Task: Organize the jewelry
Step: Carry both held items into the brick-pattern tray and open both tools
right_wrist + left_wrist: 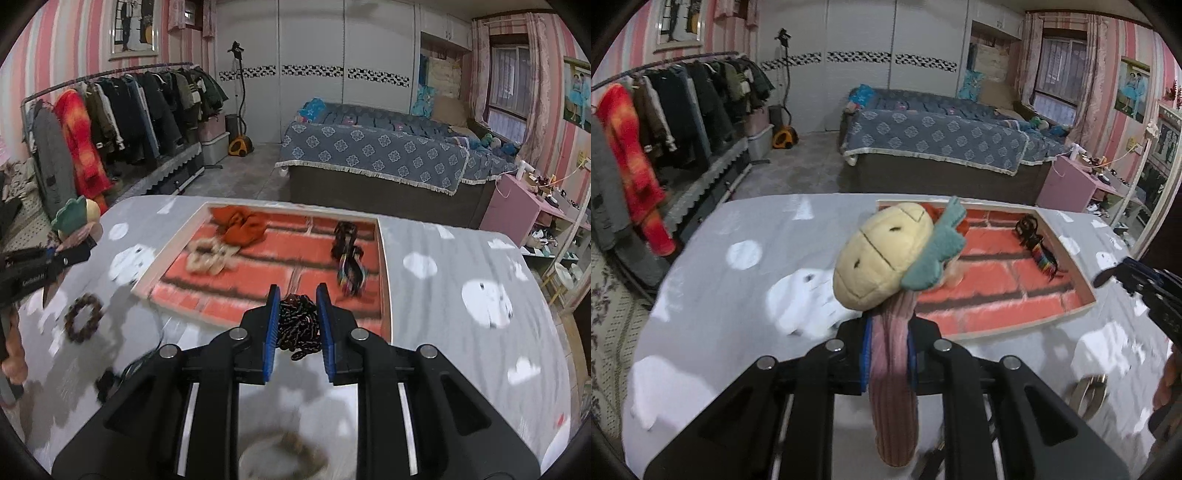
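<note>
In the left wrist view my left gripper [888, 338] is shut on the pink corduroy band of a plush hair tie [882, 254] with a yellow head and teal leaf, held over the table in front of the brick-patterned tray [990, 306]. A black and rainbow hair accessory [1039, 247] lies in the tray. My right gripper [297, 291] is shut on a black chain-like piece [297, 326] at the tray's [258, 291] near edge. An orange scrunchie [240, 225], a cream piece [210, 258] and the black and rainbow accessory [347, 254] rest inside.
The table wears a grey cloth with white clouds [443, 306]. A brown scrunchie [83, 317] and a small dark item [107, 384] lie left of the tray. A round metal piece [1087, 391] sits near the front. A bed [369, 158] and a clothes rack [110, 110] stand beyond.
</note>
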Demonstrator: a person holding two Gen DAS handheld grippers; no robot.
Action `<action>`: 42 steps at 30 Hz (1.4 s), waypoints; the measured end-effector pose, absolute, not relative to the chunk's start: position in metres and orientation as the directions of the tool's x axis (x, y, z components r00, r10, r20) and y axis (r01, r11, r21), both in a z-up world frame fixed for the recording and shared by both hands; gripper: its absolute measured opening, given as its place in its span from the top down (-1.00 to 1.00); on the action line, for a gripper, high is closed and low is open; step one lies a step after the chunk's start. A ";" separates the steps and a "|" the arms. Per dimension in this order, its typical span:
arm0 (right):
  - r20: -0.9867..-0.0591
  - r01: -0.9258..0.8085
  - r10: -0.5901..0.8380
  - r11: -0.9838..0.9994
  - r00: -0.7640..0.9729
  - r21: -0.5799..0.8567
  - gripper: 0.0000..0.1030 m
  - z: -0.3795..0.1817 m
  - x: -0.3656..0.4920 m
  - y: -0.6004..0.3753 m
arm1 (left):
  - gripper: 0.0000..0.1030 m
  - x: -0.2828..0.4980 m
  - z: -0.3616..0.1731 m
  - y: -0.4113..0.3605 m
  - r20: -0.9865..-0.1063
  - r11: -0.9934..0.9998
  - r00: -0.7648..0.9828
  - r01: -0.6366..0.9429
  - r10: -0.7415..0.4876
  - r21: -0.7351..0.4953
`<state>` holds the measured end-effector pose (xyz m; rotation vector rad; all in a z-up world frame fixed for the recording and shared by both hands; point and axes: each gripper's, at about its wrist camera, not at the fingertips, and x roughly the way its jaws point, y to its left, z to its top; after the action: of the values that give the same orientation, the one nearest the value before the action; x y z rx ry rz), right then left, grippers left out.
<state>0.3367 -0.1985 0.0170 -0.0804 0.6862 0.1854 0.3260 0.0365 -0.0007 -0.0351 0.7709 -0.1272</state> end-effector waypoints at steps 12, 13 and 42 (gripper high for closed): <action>-0.703 -0.163 0.105 0.987 0.703 -0.015 0.60 -0.024 0.458 -0.194 | 0.70 0.434 -0.048 -0.004 -0.763 0.995 0.641 0.090 -0.089 -0.040; -0.706 -0.165 0.101 0.986 0.701 -0.022 0.60 -0.029 0.466 -0.192 | 0.70 0.440 -0.052 -0.005 -0.768 0.996 0.635 0.086 -0.081 -0.033; -0.836 -0.168 0.069 0.985 0.544 -0.028 0.27 -0.090 0.521 -0.202 | 0.22 0.491 -0.094 -0.029 -0.860 0.994 0.507 0.111 -0.059 -0.003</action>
<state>0.5208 -0.2016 -0.0896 -0.1092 0.9861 0.1411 0.4913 -0.0290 -0.0937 0.0550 1.0346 -0.1020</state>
